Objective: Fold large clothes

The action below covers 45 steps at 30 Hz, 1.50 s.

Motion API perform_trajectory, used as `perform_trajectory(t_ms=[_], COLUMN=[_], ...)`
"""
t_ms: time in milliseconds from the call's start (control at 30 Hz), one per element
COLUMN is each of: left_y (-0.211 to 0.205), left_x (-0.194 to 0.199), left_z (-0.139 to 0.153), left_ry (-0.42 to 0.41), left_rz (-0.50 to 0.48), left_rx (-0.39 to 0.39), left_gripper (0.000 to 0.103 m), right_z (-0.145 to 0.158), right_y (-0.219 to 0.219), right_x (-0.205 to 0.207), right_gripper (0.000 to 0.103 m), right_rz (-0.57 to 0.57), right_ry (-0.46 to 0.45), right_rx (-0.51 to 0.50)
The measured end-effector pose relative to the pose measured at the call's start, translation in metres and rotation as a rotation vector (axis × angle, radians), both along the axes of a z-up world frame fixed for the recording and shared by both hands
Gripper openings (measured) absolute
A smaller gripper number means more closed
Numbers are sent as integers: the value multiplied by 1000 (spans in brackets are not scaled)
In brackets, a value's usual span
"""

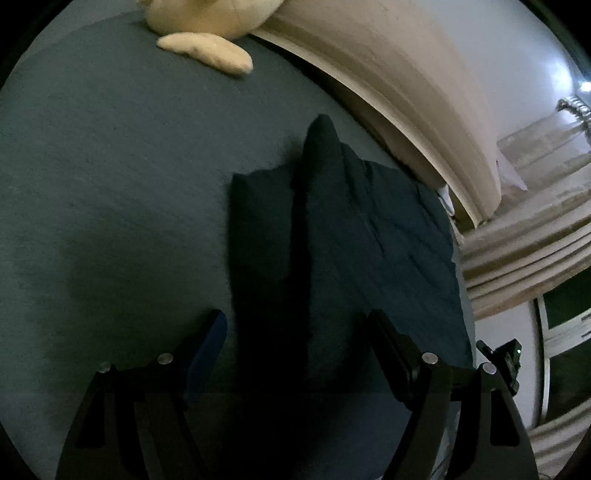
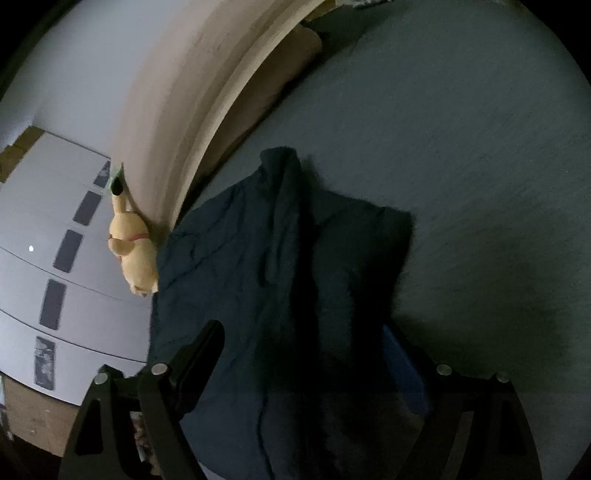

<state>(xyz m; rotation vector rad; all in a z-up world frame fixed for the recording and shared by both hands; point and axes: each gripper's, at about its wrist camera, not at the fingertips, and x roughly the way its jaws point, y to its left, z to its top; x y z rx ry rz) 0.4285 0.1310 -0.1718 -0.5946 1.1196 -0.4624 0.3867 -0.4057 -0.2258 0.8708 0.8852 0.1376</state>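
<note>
Dark navy fabric garment [image 1: 332, 236], large and rumpled, lies on the grey-blue textured bed cover [image 1: 110, 166], and both grippers hang above it with nothing in their grasp. The left gripper [image 1: 295, 332] has its black fingers spread wide, the cloth showing between them but not pinched; a blue pad [image 1: 210, 343] lines the inside of one finger. The right gripper [image 2: 306, 343] is spread just as wide over the same garment [image 2: 277, 277], one finger above its wrinkled side, the other by the shadowed side.

Outward from the fingers, the garment runs away as a long shape, one part doubled over another with a raised ridge down the middle, ending in a narrow tip. It looks partly folded already, so the wide spread probably readies both tools to pick up edges for another fold. Blur and dim light hide any seams.

Beyond the cloth, a beige padded headboard [image 1: 406, 92] curves along the bed's edge, with a yellow plush toy [image 1: 207, 33] resting against it, well apart from the garment in the left view.
</note>
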Motion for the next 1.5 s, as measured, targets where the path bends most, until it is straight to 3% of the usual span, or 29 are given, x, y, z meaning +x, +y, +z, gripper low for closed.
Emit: perform_trajectory(t_ms=[100, 267, 400, 467, 533, 767, 1000, 1200, 1267, 1333, 1500], left_y=[-3, -5, -12, -15, -16, 8, -10, -16, -19, -26, -55], left_x=[6, 21, 26, 23, 25, 42, 58, 51, 51, 54, 53], left_z=[-7, -17, -17, -12, -11, -15, -22, -7, -9, -22, -16], left_ry=[26, 97, 116, 109, 102, 93, 117, 36, 27, 84, 61], left_rz=[-67, -93, -113, -121, -125, 1, -62, -98, -106, -118, -188], left_rx=[-41, -106, -82, -57, -54, -155, -214, -273, -225, -121, -36], left_gripper=[79, 79, 78, 78, 78, 78, 79, 79, 79, 78, 78], right_z=[3, 2, 3, 5, 7, -3, -3, -7, -7, -6, -4], right_y=[1, 2, 8, 14, 13, -4, -1, -3, -3, -2, 4], right_x=[1, 9, 10, 12, 10, 4, 5, 5, 4, 4, 7], right_gripper=[88, 87, 82, 73, 69, 69, 70, 70, 70, 70, 70], right_rz=[30, 63, 93, 113, 122, 67, 77, 78, 78, 81, 103], right_ry=[-16, -5, 3, 19, 25, 16, -2, -9, -8, -7, 19], right_rx=[6, -1, -41, -95, -114, -31, -21, -7, -8, -12, -65])
